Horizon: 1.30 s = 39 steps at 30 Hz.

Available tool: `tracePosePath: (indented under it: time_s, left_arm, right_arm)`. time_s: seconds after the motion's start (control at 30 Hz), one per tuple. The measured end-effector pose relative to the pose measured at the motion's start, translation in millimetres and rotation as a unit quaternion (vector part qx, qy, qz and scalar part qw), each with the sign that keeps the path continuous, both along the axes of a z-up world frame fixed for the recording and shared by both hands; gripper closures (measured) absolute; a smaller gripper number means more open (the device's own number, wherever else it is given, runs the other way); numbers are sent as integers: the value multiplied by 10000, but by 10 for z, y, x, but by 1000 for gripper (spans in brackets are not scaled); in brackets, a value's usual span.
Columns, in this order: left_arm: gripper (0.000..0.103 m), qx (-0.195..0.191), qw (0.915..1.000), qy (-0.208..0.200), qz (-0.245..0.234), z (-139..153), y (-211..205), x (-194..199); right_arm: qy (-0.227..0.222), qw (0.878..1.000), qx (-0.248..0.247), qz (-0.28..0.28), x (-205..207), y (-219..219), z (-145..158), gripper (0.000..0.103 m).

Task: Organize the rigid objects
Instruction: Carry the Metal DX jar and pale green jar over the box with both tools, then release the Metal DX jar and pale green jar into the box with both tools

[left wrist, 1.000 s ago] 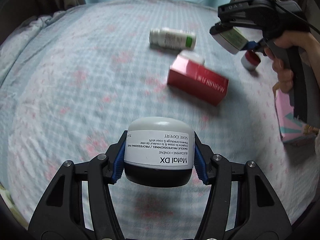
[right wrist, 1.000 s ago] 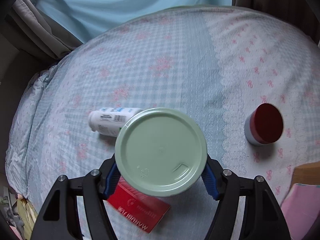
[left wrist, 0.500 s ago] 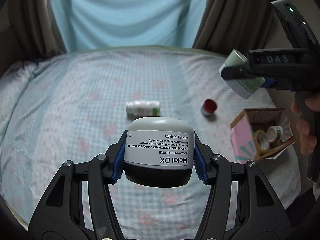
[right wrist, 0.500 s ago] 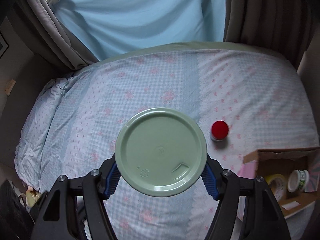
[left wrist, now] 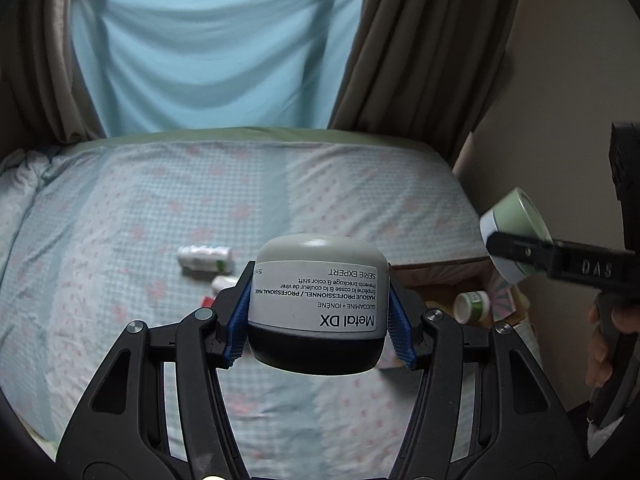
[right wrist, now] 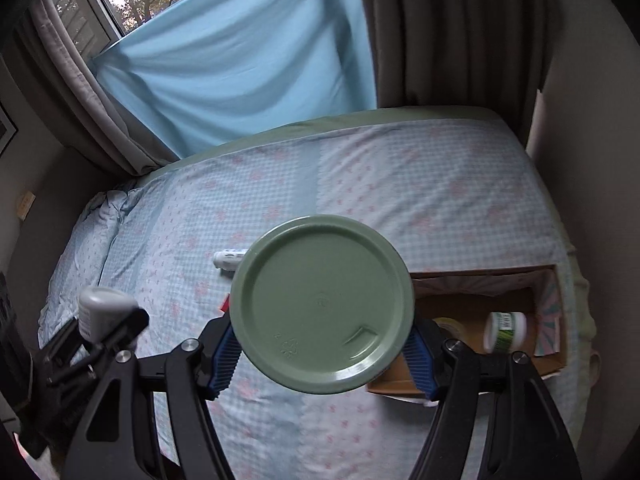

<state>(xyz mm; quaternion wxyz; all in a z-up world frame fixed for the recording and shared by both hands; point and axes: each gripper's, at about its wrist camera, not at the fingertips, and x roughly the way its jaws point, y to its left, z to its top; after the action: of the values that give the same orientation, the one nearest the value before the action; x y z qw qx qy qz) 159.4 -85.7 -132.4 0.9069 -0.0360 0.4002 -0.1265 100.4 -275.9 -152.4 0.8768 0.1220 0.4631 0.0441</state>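
My left gripper [left wrist: 318, 330] is shut on a grey and black Metal DX jar [left wrist: 318, 304], held upside down high above the bed. My right gripper [right wrist: 322, 346] is shut on a green-lidded jar [right wrist: 322, 306], also held high; it shows at the right of the left wrist view [left wrist: 516, 236]. A cardboard box [right wrist: 476, 280] stands at the bed's right edge with a white green-labelled bottle [right wrist: 505, 332] inside. A white bottle [left wrist: 205, 258] lies on the bed, with a red box [left wrist: 207, 301] mostly hidden behind my left fingers.
The bed has a light blue checked sheet [left wrist: 120, 220] with pink flowers. Brown curtains [left wrist: 420, 48] and a blue cloth [left wrist: 208, 48] hang behind it. A beige wall [left wrist: 560, 100] runs along the right side. The left gripper [right wrist: 100, 316] shows at the lower left of the right wrist view.
Both grippers have risen and pulled back from the bed with their jars. The bed objects look smaller and the cardboard box has come into view at the right.
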Motion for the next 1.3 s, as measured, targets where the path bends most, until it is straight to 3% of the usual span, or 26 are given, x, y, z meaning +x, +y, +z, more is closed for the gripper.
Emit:
tracePosePath:
  time_s: [0.3, 0.6, 0.9, 1.13, 1.3]
  left_arm:
    - [49, -63, 9992, 274, -269, 23, -1183, 231]
    - [49, 94, 9939, 1003, -448, -516, -2040, 636]
    - [49, 416, 9800, 1843, -621, -1384, -2433, 1153]
    - [49, 913, 9656, 2300, -797, -2040, -2513, 1387]
    - [49, 1171, 9544, 2573, -960, -2325, -2477, 1381]
  right_arm:
    - [194, 9993, -314, -103, -233, -1168, -104, 37]
    - [540, 9964, -620, 201, -9, -1905, -584, 37]
    - [719, 9857, -849, 1268, 345, -1832, -1166, 37]
    - [833, 9614, -797, 2497, 479, -1384, -1729, 37]
    - [1139, 9508, -779, 2774, 425, -1227, -2163, 37]
